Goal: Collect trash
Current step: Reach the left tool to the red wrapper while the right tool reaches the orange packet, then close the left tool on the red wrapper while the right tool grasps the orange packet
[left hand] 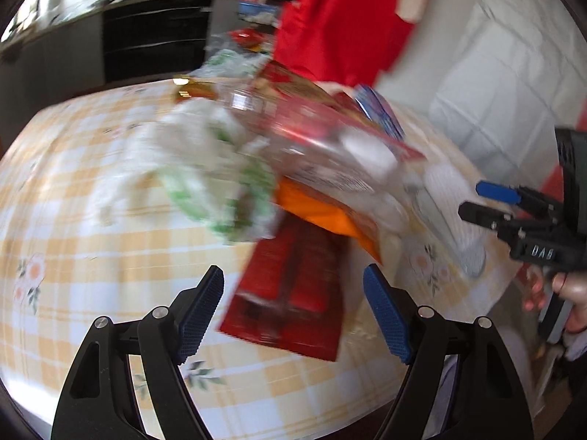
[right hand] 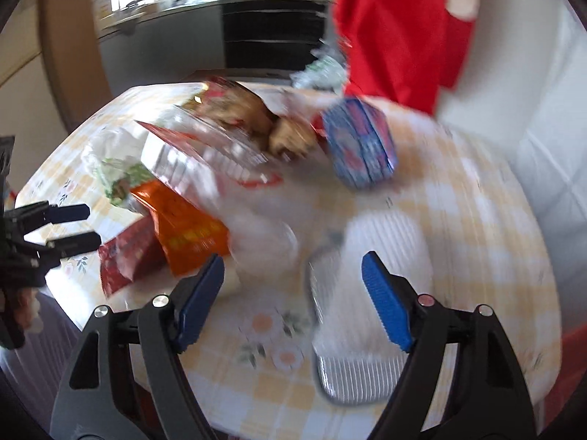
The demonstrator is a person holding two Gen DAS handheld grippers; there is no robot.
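Observation:
A heap of trash lies on a table with a yellow checked cloth (left hand: 73,190). In the left wrist view my left gripper (left hand: 293,311) is open and empty, its jaws just short of a dark red wrapper (left hand: 293,286). Behind it lie an orange packet (left hand: 315,212), a white and green crumpled bag (left hand: 205,168) and a clear plastic tray (left hand: 312,143). In the right wrist view my right gripper (right hand: 293,300) is open and empty above a ribbed foil tray (right hand: 352,337). A blue box (right hand: 361,146) and the orange packet (right hand: 187,227) lie beyond.
A red cloth (left hand: 337,14) hangs behind the table. A white padded seat (right hand: 543,146) stands to the right. My right gripper shows at the right edge of the left wrist view (left hand: 477,201), my left gripper at the left edge of the right wrist view (right hand: 84,227). Both views are blurred.

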